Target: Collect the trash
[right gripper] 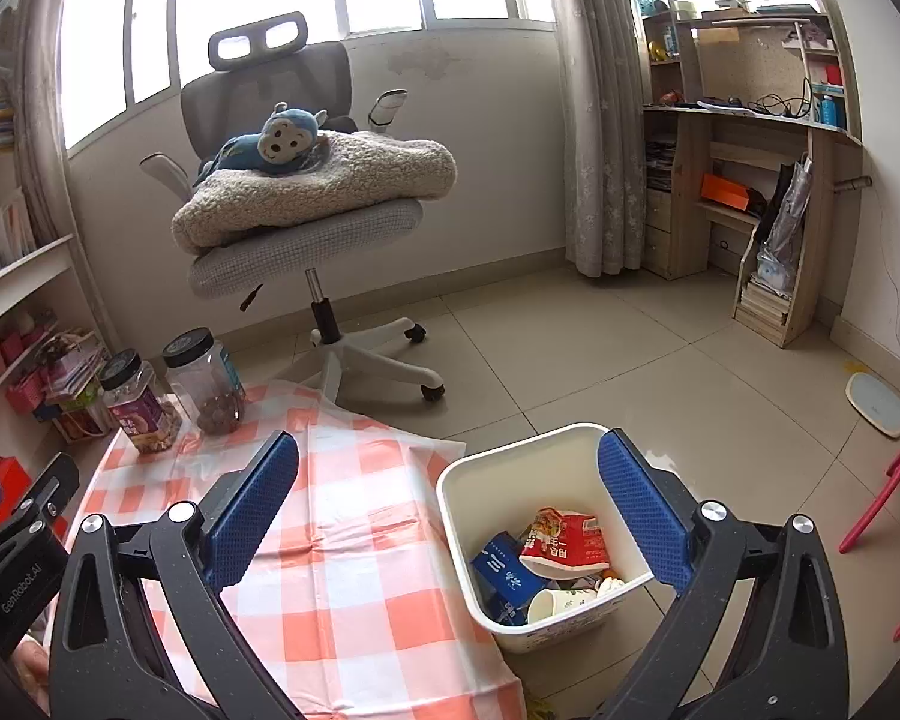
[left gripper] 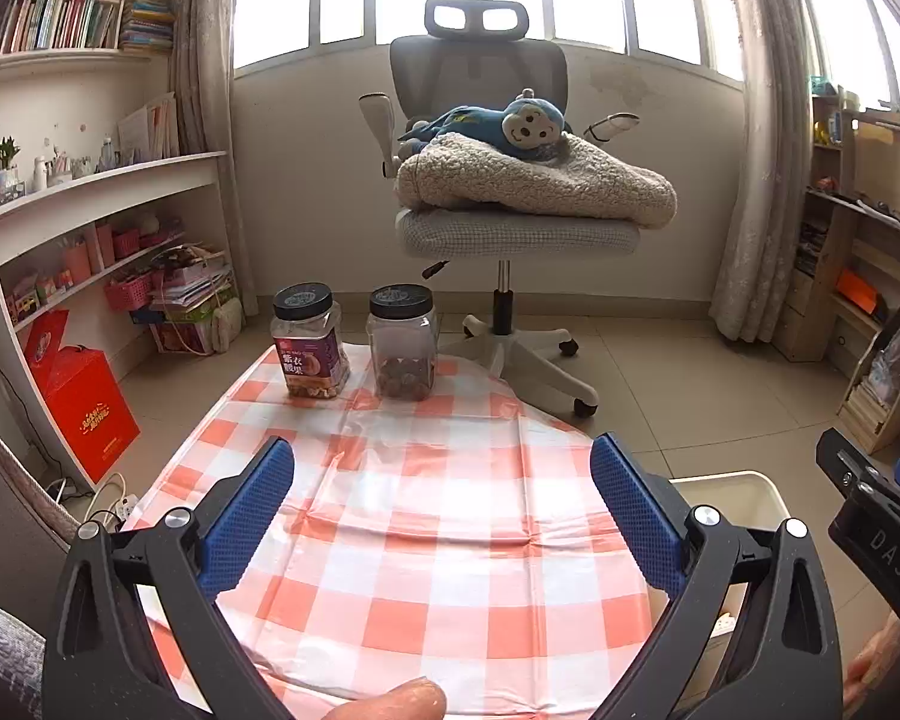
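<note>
Both the left gripper [left gripper: 442, 507] and right gripper [right gripper: 448, 504] hang with jaws wide apart, holding nothing. The trash [right gripper: 561, 546], light crushable cartons and a paper cup, already lies in the white bin [right gripper: 468, 483] beside the desk's [right gripper: 330, 570] right edge. Any leftover probably wants a gentle pinch at a stiff fold

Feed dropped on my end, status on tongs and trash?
Left tongs open, empty. Right tongs open, empty, above bin. Trash in bin. Two jars on checkered cloth, nothing blocking.
</note>
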Motion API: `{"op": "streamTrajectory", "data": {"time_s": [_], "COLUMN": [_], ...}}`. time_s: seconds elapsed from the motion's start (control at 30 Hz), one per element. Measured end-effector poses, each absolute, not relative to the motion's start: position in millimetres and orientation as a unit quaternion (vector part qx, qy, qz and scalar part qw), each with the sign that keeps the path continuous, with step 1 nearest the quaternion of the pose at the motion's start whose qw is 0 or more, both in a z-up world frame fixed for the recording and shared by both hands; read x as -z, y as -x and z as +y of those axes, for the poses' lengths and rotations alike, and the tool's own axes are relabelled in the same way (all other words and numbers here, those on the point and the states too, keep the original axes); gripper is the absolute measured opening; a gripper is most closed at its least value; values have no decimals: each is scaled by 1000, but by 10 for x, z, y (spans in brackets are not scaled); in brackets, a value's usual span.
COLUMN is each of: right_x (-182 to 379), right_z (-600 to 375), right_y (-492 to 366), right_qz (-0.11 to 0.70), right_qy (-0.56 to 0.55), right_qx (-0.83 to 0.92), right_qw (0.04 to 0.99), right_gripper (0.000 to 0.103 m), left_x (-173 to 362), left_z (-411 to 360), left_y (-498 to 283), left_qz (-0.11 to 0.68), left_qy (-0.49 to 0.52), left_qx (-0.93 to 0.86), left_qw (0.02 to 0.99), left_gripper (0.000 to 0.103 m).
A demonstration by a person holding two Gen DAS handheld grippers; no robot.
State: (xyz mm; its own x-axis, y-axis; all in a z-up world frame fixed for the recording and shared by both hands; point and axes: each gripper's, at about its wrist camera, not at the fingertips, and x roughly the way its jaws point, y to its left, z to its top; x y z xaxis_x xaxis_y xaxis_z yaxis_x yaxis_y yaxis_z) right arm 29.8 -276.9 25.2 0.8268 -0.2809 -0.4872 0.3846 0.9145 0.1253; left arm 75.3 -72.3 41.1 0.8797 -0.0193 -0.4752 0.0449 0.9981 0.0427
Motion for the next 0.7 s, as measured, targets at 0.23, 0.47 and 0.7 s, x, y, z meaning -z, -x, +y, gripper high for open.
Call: {"op": "streamTrajectory", "data": {"time_s": [0.23, 0.47, 0.7], "right_x": [-196, -191, -166], "right_z": [-2254, -1915, -1789], "right_y": [-428, -525, -591], "right_qz": [231, 215, 221], "right_qy": [-74, -57, -57], "right_qx": [150, 128, 117], "right_qw": [959, 966, 967], "right_gripper": [96, 96, 96], "left_x": [-426, -354, -323], "left_z": [-228, 72, 202], "left_y": [-800, -900, -892], "left_qz": [263, 290, 292], "left_qy": [-14, -5, -7], "left_qx": [0, -15, -28], "left_qw": [965, 957, 956], "left_gripper": [96, 96, 96]}}
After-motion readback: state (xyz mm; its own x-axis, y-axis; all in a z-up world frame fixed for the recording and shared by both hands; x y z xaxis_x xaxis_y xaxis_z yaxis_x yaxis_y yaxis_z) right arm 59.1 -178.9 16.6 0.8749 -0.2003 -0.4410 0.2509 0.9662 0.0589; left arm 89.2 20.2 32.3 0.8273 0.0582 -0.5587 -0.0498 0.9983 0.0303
